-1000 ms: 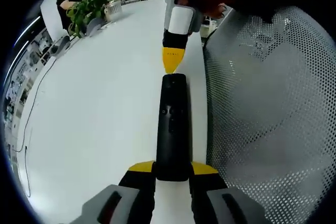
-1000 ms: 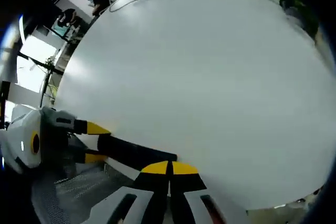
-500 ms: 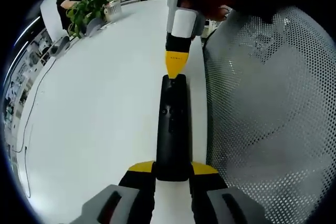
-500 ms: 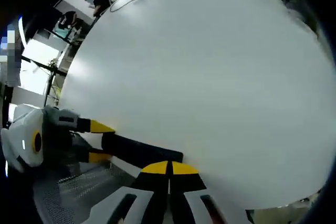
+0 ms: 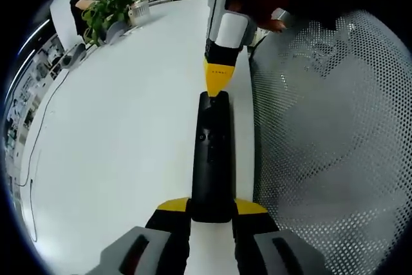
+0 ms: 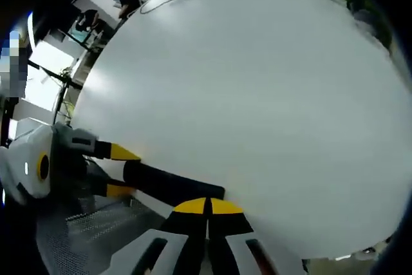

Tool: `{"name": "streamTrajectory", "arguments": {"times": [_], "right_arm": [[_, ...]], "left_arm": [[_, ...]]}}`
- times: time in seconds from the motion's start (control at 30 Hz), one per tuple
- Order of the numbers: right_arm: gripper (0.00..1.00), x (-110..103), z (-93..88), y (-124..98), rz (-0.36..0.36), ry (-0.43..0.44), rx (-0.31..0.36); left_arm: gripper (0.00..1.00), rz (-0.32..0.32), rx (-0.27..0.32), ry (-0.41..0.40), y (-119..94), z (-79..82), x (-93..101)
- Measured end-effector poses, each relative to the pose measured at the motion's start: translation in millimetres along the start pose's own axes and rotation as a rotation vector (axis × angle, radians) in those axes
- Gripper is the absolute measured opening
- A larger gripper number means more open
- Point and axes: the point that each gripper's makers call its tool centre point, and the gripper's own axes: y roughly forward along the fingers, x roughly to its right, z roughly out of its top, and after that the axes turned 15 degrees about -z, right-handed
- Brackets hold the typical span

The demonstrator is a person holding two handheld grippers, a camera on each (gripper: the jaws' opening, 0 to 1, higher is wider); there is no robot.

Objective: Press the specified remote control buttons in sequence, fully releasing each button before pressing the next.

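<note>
Between the yellow-tipped jaws of my left gripper [image 5: 212, 209], clamped on its near end, lies the remote control [image 5: 212, 159], a long, slim black bar held lengthwise over the white table [image 5: 116, 140], near that table's edge. My right gripper [image 6: 208, 208] has its jaws pressed together into a single yellow wedge, which in the left gripper view points down at the remote's far end, touching it or just short of it; I cannot tell which. To press well, I judge that I should keep the left clamp steady and level, bring the closed tip straight down on the one intended button, then lift fully clear before seeking the next, since the small buttons near the bar's middle sit close together. The remote looks hard and matt, its buttons scarcely raised. The tabletop is smooth, plain and faintly glossy. Beside its edge rises a perforated grey mesh panel [image 5: 328, 133]. At the table's far end stands a leafy green plant [image 5: 112, 8].
</note>
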Motion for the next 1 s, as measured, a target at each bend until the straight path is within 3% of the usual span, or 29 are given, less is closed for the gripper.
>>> {"name": "streamTrajectory", "arguments": {"times": [0.23,0.33,0.67,0.8,0.9,1.0], "right_arm": [[0.00,0,3.8,0,0.015,0.038,0.011],[0.00,-10,-1.5,1,0.061,0.026,-0.033],[0.00,-8,1.1,1,0.039,-0.003,-0.009],[0.00,-10,1.0,2,0.006,-0.057,0.005],[0.00,-9,1.9,2,-0.014,-0.037,-0.004],[0.00,-9,2.4,3,-0.067,-0.095,-0.028]], "left_arm": [[0.24,0.000,0.003,0.001,0,-0.2,0.1],[0.24,0.000,0.004,0.001,0,-0.2,0.0],[0.24,-0.001,0.002,0.002,0,-0.3,-0.2],[0.24,-0.003,0.002,0.000,0,-0.3,-0.2],[0.24,-0.003,0.001,0.001,0,0.1,-0.2],[0.24,-0.004,0.001,0.002,0,0.7,-0.4]]}}
